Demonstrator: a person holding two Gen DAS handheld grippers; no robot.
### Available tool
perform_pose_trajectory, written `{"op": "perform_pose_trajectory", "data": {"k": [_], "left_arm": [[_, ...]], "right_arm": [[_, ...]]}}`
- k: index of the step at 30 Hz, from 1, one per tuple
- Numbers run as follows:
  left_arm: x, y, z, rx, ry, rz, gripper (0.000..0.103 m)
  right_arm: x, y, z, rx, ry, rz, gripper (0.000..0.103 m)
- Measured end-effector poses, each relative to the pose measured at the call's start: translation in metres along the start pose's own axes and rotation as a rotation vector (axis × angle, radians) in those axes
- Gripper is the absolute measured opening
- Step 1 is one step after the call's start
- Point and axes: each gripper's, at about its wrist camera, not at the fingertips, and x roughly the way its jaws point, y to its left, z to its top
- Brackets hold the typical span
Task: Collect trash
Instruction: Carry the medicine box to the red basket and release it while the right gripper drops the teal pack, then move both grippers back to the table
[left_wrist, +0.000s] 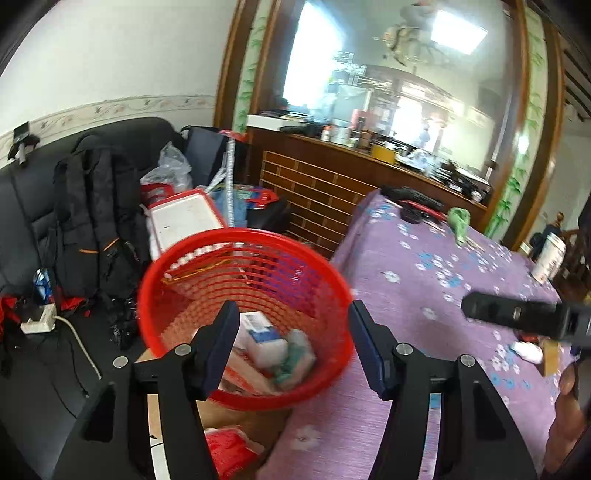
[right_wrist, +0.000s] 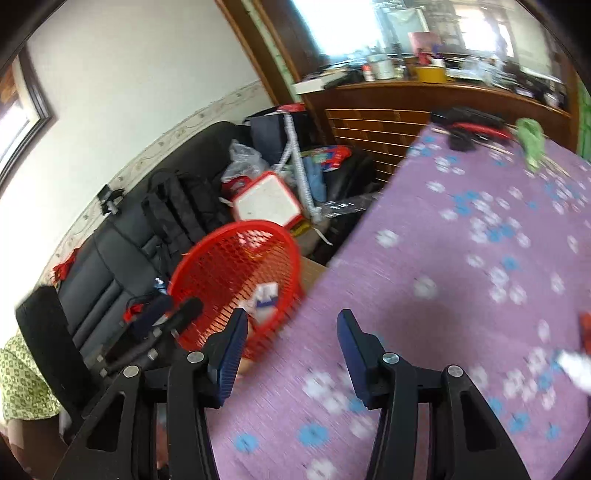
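A red mesh trash basket (left_wrist: 207, 258) stands beside the purple flowered table (left_wrist: 424, 295); it holds a white and blue box (left_wrist: 262, 338) and crumpled wrappers. My left gripper (left_wrist: 291, 317) is open and empty, hovering just over the basket's near rim. My right gripper (right_wrist: 291, 325) is open and empty above the table's left edge (right_wrist: 424, 240), with the basket (right_wrist: 221, 258) to its left. The right gripper's body (left_wrist: 524, 317) shows at the right of the left wrist view. A white scrap (left_wrist: 528, 350) and a brown piece (left_wrist: 550, 356) lie on the table below it.
A black sofa (left_wrist: 55, 206) with a backpack (left_wrist: 99, 221), bags and a white tray (left_wrist: 184, 218) lies behind the basket. A wooden cabinet (left_wrist: 321, 192) stands under a mirror. A green cloth (left_wrist: 460, 219), dark items and a white cup (left_wrist: 550, 258) sit on the table's far side.
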Motion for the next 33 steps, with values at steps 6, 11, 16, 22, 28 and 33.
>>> {"op": "perform_pose_trajectory", "data": {"k": [6,11,16,22,28,33], "left_arm": [[-0.004,-0.059,-0.01,0.092,0.026,-0.066,0.062],[-0.008,-0.117,-0.024,0.191,0.059,-0.125,0.063],[-0.014,-0.169,-0.039,0.298,0.082,-0.174,0.065],[-0.019,-0.219,-0.055,0.412,0.116,-0.241,0.068],[-0.016,-0.257,-0.066,0.498,0.157,-0.295,0.069],[-0.013,-0.276,-0.071,0.562,0.189,-0.331,0.072]], "right_arm": [[-0.043,-0.045,-0.029,0.078,-0.026,-0.046,0.054],[-0.087,-0.082,-0.051,0.127,-0.079,-0.105,0.054],[-0.14,-0.135,-0.071,0.194,-0.162,-0.206,0.054],[-0.173,-0.204,-0.082,0.254,-0.137,-0.371,0.054],[-0.151,-0.23,-0.09,0.151,-0.046,-0.436,0.047],[-0.13,-0.226,-0.092,0.06,-0.034,-0.466,0.016]]}}
